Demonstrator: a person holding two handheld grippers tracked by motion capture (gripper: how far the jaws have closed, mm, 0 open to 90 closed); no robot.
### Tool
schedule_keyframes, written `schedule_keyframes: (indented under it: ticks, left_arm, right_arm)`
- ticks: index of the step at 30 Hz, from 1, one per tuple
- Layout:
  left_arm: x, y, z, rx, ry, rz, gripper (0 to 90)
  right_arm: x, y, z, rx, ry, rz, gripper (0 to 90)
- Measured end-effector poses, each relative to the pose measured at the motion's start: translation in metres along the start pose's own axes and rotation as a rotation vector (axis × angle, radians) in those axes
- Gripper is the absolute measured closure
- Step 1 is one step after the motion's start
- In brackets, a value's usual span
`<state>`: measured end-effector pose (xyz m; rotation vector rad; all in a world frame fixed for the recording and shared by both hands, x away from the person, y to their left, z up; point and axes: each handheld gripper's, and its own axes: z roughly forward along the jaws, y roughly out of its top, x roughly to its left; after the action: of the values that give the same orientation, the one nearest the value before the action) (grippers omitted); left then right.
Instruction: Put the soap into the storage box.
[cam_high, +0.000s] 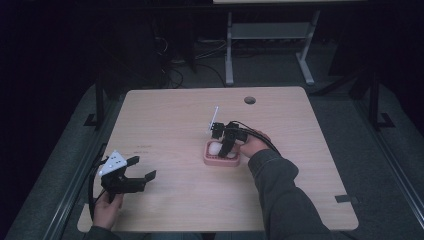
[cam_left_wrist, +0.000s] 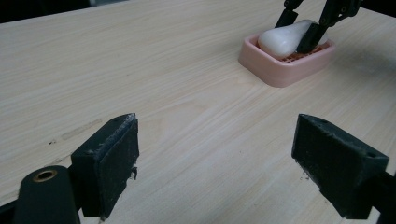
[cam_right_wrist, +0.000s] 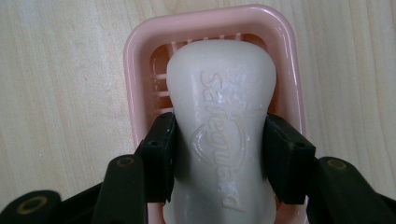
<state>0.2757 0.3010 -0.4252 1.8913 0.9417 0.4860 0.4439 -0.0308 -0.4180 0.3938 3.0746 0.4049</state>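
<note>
A white bar of soap (cam_right_wrist: 219, 135), its embossed brand lettering facing up, lies in a pink slotted soap dish (cam_right_wrist: 135, 84) near the middle of the tabletop (cam_high: 165, 120), somewhat toward the right edge and well clear of all 4 corners. The right tongs (cam_right_wrist: 219, 156) are clamped on the bar at its narrow waist, 1 black pad pressed against each side, reaching down into the dish from above. In the left gripper view the bar (cam_left_wrist: 282, 39) looks tilted, its near end raised off the dish's ribbed floor (cam_left_wrist: 299, 57), though whether the far end still rests on the ribs cannot be told.

The left tongs (cam_high: 141, 169) stand apart with nothing between them, held just above bare wood near the front-left corner of the tabletop, well apart from the dish (cam_high: 221, 160).

Judged from how things lie, the grasp itself is made: the soap is secured but has not left the dish. Either the bar is about to be lifted out, or it is being set in and waits for release; the pictures do not settle which. The dish sits free on the tabletop, with no second grip steadying it. A round cable hole (cam_high: 249, 100) marks the far edge.
</note>
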Motion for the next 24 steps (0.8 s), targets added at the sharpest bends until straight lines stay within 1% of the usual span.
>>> schedule_keyframes:
  ticks: [12, 15, 24]
  left_arm:
    - [0.0000, 0.0000, 0.0004, -0.001, 0.000, 0.002, 14.6]
    - [0.0000, 0.0001, 0.0005, 0.000, 0.000, 0.004, 14.6]
    - [-0.0006, 0.0002, 0.0008, 0.002, -0.001, 0.006, 14.6]
  right_arm:
    - [0.0009, -0.0005, 0.0019, 0.014, 0.003, 0.001, 48.3]
    - [0.0019, -0.0002, 0.0014, 0.017, -0.003, -0.001, 48.0]
    - [0.0036, -0.0016, -0.0046, 0.002, -0.004, 0.010, 44.0]
